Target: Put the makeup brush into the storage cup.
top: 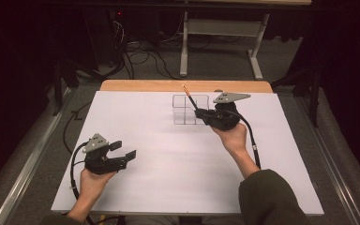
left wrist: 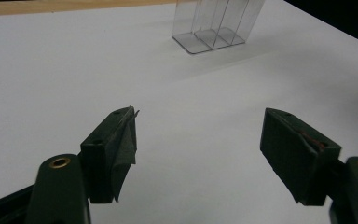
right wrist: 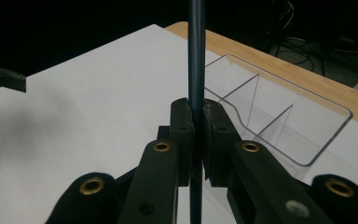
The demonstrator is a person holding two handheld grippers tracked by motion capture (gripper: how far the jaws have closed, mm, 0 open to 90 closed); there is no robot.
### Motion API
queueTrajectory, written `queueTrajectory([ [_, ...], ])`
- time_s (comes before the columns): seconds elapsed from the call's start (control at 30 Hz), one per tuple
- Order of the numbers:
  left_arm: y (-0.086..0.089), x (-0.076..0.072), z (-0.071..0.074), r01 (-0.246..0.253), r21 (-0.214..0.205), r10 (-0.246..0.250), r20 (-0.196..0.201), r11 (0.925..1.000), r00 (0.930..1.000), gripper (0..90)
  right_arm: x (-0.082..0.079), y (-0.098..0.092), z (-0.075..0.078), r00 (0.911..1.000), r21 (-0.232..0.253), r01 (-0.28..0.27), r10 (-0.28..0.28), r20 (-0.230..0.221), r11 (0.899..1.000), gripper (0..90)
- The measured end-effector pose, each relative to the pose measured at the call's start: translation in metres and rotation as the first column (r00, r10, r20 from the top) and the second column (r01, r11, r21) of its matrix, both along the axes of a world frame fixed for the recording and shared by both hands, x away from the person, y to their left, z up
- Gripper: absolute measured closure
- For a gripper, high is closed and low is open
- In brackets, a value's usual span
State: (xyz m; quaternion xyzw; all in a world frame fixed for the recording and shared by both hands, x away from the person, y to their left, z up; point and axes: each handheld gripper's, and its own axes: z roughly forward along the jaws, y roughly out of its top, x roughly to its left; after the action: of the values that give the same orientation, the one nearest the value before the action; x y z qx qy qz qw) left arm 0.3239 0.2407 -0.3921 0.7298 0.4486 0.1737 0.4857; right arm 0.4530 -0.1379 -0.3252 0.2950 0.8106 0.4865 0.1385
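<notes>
Near the front edge of the worktop (top: 159,187), toward its left corner, the person's left hand (top: 90,182) holds the left gripper (top: 123,151) just above the white surface. Its fingers (left wrist: 116,144) stand wide apart and nothing is between them; under them is bare white worktop.

Farther in, a little right of the middle and closer to the back edge, the right hand (top: 232,138) holds the right gripper (top: 200,114). Its fingers (right wrist: 182,135) are pressed together on a thin dark pencil (right wrist: 196,56), which passes between them and rises up beyond the fingertips. From above, the pencil (top: 190,97) slants away toward the back edge, with a lighter orange end at the top, over a clear plastic organizer (top: 183,111).

This organizer stands on the worktop just beside the right gripper, toward the middle of the back edge. Thin clear walls divide it into compartments (right wrist: 279,116). I cannot tell whether the lower end of the pencil is inside one of them.

Behind the white surface, a wooden strip (top: 145,85) runs along the back edge.
</notes>
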Motion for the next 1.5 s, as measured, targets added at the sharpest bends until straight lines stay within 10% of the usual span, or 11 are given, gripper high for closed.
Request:
queueTrajectory([
  [1.5,0.000,-0.001,0.001,0.003,-0.001,-0.003,0.008,1.0000,1.0000,27.4,0.054,0.010,-0.008,0.9922,-0.029,0.123,-0.124,-0.018,0.992,85.6],
])
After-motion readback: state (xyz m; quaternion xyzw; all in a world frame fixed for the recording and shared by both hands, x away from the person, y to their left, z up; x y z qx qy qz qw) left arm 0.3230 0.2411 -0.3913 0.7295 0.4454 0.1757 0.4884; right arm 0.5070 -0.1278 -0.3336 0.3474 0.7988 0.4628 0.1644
